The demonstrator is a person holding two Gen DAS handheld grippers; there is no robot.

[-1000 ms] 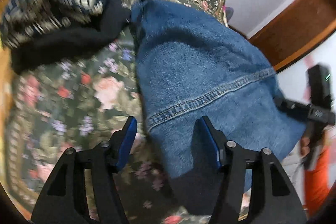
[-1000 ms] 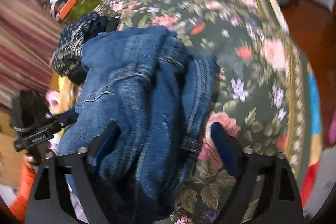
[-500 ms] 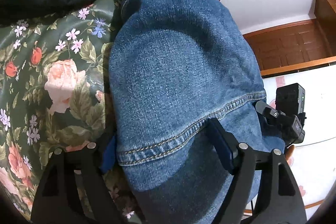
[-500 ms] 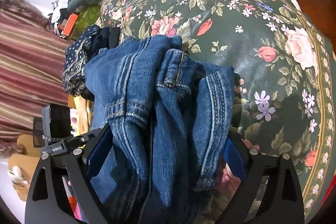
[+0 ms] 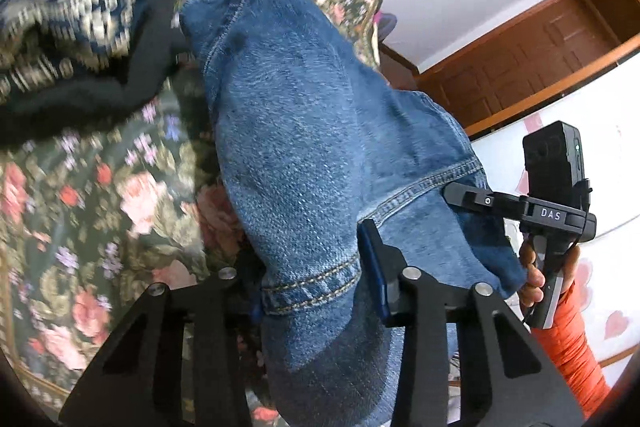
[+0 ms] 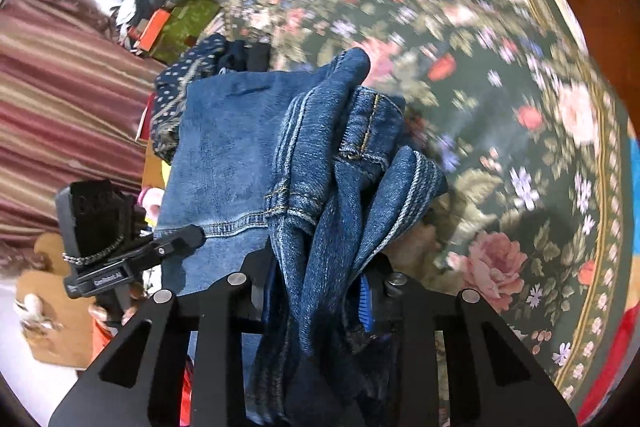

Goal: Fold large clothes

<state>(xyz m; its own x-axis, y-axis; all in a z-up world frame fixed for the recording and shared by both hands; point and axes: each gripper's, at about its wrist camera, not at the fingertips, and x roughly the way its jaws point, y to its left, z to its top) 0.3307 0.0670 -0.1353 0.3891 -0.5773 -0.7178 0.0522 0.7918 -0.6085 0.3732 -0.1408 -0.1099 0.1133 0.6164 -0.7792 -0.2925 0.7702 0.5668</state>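
Folded blue jeans [image 5: 312, 131] hang bunched over the floral bedspread [image 5: 80, 195]. My left gripper [image 5: 312, 283] is shut on a hemmed edge of the jeans and holds it raised. My right gripper [image 6: 316, 291] is shut on the bunched waistband end of the jeans [image 6: 320, 167]. Each gripper shows in the other's view, the right gripper [image 5: 520, 207] at the jeans' right side and the left gripper [image 6: 136, 251] at their left. The lower part of the jeans is hidden behind the gripper bodies.
A dark patterned garment and a black one [image 5: 80, 39] lie in a heap beyond the jeans, also in the right wrist view [image 6: 192, 83]. A wooden door [image 5: 540, 59] and white wall stand to the right. Striped fabric [image 6: 60, 107] and clutter [image 6: 172, 23] lie at the bed's far side.
Both grippers have closed from open onto the jeans and lifted them off the bedspread. The views have pulled back and blurred with the motion.
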